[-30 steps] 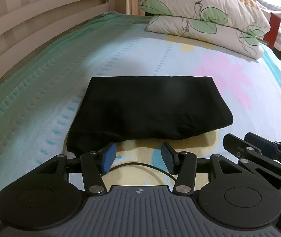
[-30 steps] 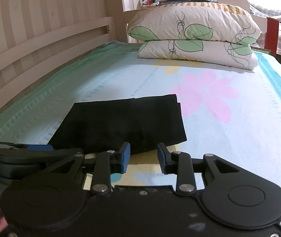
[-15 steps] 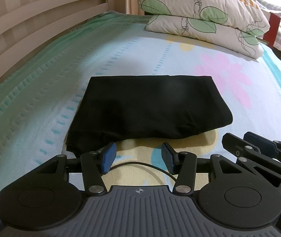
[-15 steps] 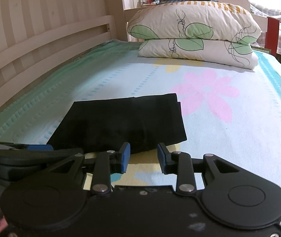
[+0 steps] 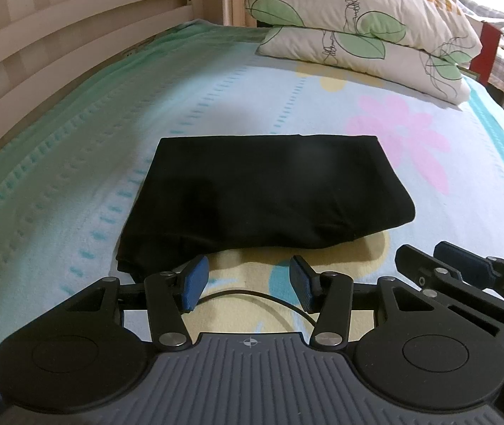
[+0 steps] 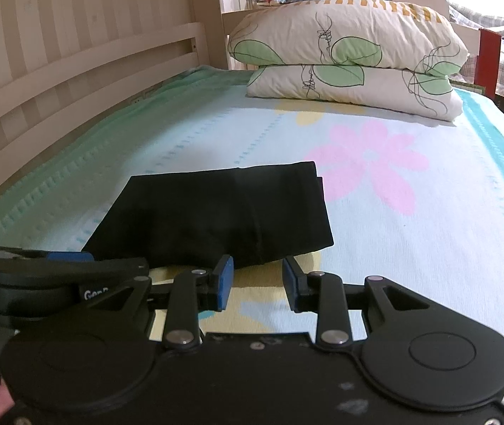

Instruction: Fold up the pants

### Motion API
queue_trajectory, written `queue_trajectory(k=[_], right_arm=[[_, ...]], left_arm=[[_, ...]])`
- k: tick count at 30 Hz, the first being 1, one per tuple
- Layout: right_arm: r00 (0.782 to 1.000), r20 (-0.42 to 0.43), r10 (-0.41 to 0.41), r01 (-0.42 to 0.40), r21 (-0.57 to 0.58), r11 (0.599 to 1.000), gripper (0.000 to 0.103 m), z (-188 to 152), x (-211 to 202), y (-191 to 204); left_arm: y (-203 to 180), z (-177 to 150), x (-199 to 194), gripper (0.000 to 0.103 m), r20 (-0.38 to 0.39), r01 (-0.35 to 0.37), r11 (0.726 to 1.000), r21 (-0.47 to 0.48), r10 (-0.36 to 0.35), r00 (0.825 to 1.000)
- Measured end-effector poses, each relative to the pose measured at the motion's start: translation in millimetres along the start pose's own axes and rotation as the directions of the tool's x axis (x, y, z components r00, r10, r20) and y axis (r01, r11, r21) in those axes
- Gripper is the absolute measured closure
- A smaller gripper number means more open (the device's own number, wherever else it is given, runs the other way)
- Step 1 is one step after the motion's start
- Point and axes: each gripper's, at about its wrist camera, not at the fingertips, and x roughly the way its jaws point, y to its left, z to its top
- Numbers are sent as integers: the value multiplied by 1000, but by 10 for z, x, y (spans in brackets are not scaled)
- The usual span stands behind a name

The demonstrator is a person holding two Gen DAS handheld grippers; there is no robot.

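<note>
Black pants (image 5: 262,191) lie folded flat on flowered bedsheet (image 5: 216,99), well short of stacked pillows (image 5: 365,35). Left gripper (image 5: 248,283) and right gripper (image 6: 257,281) just short of pants' near edge, jaws parted, empty. Partial white lettering on left gripper, unreadable.

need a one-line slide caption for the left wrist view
Folded black pants lie on the floral bedsheet ahead of the open, empty left gripper; two stacked pillows sit beyond.

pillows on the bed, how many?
2, stacked at the far end of the bed: top pillow lying on the bottom pillow. Anything behind them is hidden.
</note>
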Motion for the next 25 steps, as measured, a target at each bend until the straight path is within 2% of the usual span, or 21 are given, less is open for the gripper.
queue_trajectory(k=[25], right_arm=[[1000,-1,-4,4,13,1000,70,-10,16,30]], left_arm=[[-27,-2,-5,54,3,1,1000,7,-1,1000]])
